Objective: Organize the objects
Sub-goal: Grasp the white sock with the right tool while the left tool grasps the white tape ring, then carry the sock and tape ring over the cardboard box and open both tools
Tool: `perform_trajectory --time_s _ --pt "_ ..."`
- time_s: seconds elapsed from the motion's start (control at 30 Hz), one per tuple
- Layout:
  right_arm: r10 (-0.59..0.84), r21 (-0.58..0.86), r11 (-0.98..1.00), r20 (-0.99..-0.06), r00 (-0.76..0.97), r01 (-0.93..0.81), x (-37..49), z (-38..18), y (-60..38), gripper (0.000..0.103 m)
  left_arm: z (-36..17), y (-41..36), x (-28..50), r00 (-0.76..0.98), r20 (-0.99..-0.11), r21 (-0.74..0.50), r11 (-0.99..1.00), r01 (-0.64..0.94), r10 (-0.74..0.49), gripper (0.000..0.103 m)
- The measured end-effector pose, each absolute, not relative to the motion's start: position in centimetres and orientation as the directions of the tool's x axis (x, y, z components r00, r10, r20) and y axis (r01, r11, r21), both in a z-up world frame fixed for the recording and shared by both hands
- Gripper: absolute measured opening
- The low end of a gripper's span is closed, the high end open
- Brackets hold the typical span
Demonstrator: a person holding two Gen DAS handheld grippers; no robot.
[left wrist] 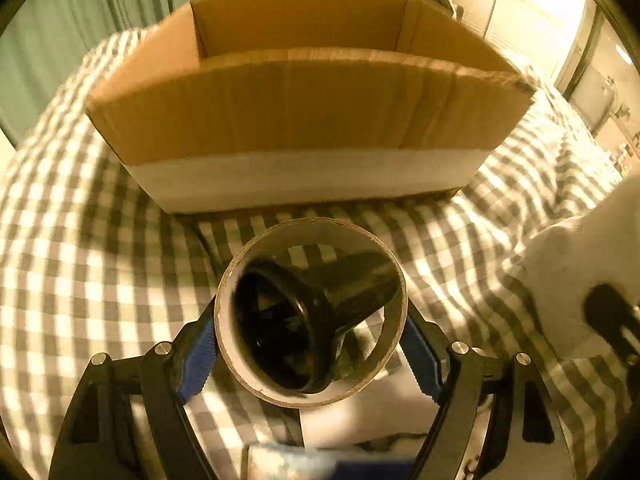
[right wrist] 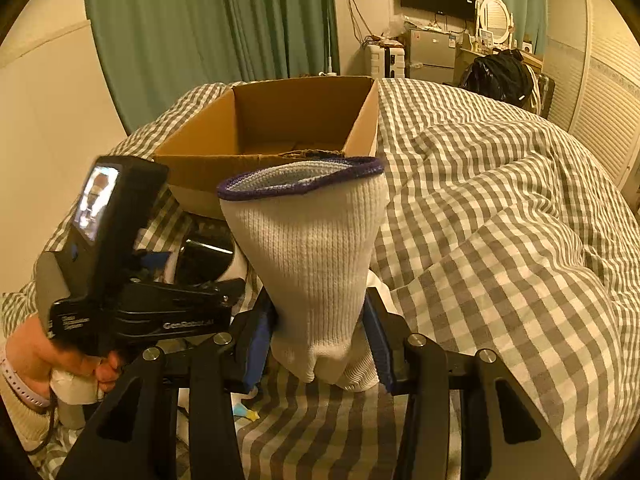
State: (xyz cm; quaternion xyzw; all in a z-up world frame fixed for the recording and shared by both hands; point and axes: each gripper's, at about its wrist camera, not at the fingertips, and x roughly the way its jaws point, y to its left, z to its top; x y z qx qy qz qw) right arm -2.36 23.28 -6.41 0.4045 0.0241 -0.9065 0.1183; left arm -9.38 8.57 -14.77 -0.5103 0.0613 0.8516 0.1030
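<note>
My left gripper is shut on a cardboard tape ring with a black funnel-shaped piece inside it, held above the bed just in front of an open cardboard box. My right gripper is shut on a white knitted glove with a purple cuff, held upright, cuff up. The box stands behind the glove, open; its floor is only partly visible. The left gripper's body is at the left in the right wrist view. The glove shows at the right edge of the left wrist view.
Everything rests on a bed with a rumpled grey-and-white checked duvet. Green curtains hang behind the box. A black bag, a small fridge and a monitor stand at the far right. Small items lie on the duvet below the grippers.
</note>
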Motion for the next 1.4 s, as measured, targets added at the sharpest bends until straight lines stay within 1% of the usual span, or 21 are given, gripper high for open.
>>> perform_trajectory --time_s 0.13,0.37,0.4,0.53,0.83,0.97,1.1,1.3,1.4 --pt "-0.183 0.037 -0.972 -0.738 -0.649 0.231 -2.2 -6.4 23.1 0.043 -13.0 8.7 -8.1 -0.482 -0.866 -0.013 -0.969 -0.246 0.134 0.083" --pt "-0.175 0.015 -0.971 -0.722 -0.670 0.237 -1.8 -5.0 22.7 0.043 -7.5 6.8 -5.6 -0.558 -0.814 -0.051 -0.977 -0.209 0.162 0.083" --pt "-0.172 0.009 -0.971 -0.718 -0.675 0.237 -1.6 -4.5 22.6 0.043 -6.1 6.2 -5.1 -0.571 -0.804 -0.057 -0.976 -0.208 0.169 0.083" --pt "-0.159 -0.015 -0.971 -0.701 -0.695 0.238 -0.8 -2.5 21.9 0.042 -4.8 4.7 -5.1 -0.624 -0.760 -0.055 -0.975 -0.216 0.181 0.083" --pt "-0.173 -0.072 -0.957 -0.638 -0.751 0.281 0.5 3.5 19.6 0.041 1.7 2.3 -4.9 -0.693 -0.700 -0.014 -0.974 -0.225 0.170 0.083" --pt "-0.200 -0.078 -0.948 -0.605 -0.771 0.307 -0.5 6.4 19.0 0.041 4.7 1.5 -6.1 -0.754 -0.640 -0.005 -0.982 -0.189 0.149 0.083" --pt "-0.250 -0.041 -0.942 -0.582 -0.774 0.335 -3.2 9.4 18.9 0.041 6.9 0.9 -7.7 -0.783 -0.608 0.015 -0.984 -0.179 0.133 0.083" --pt "-0.267 -0.029 -0.937 -0.584 -0.767 0.349 -8.6 12.5 18.4 0.041 8.5 0.8 -12.2 -0.787 -0.604 0.035 -0.982 -0.187 0.129 0.083" --pt "-0.282 -0.007 -0.933 -0.605 -0.745 0.359 -11.8 12.9 18.2 0.041 7.8 1.3 -15.1 -0.772 -0.631 0.081 -0.982 -0.172 0.083 0.083"
